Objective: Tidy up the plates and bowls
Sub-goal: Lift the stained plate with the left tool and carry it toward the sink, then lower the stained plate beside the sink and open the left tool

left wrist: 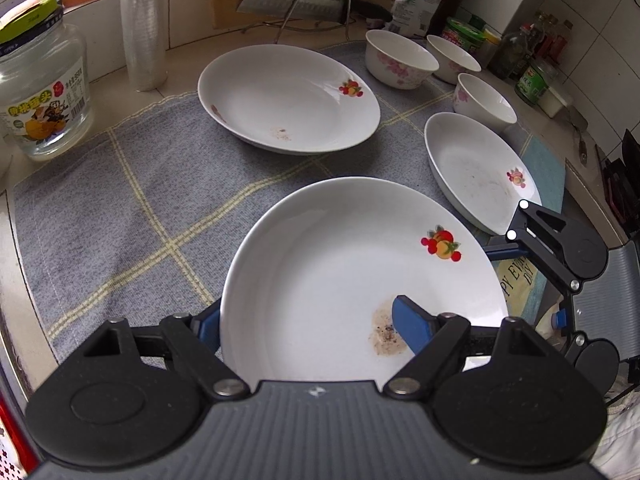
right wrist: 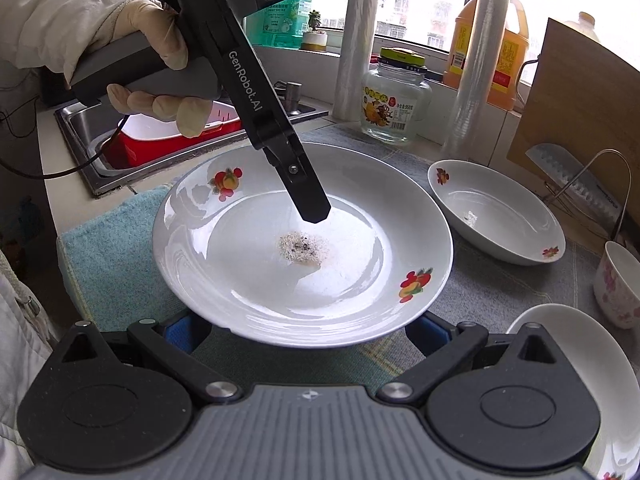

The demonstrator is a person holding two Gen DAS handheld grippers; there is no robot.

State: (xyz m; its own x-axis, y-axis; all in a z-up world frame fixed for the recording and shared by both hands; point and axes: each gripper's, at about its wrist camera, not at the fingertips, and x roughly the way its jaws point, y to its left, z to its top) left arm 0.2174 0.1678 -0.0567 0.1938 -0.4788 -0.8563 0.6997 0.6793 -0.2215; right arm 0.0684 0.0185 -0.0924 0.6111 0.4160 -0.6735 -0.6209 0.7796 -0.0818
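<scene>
On a grey checked cloth covering the counter beside the sink under the window, the left gripper clamps a stained plate's rim, while the right gripper's finger state cannot be told.

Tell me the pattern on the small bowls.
Pink blossoms on white, clearest on the nearest small bowl in the left wrist view.

Three white fruit-print plates stained; three floral bowls upright behind on cloth.
</scene>
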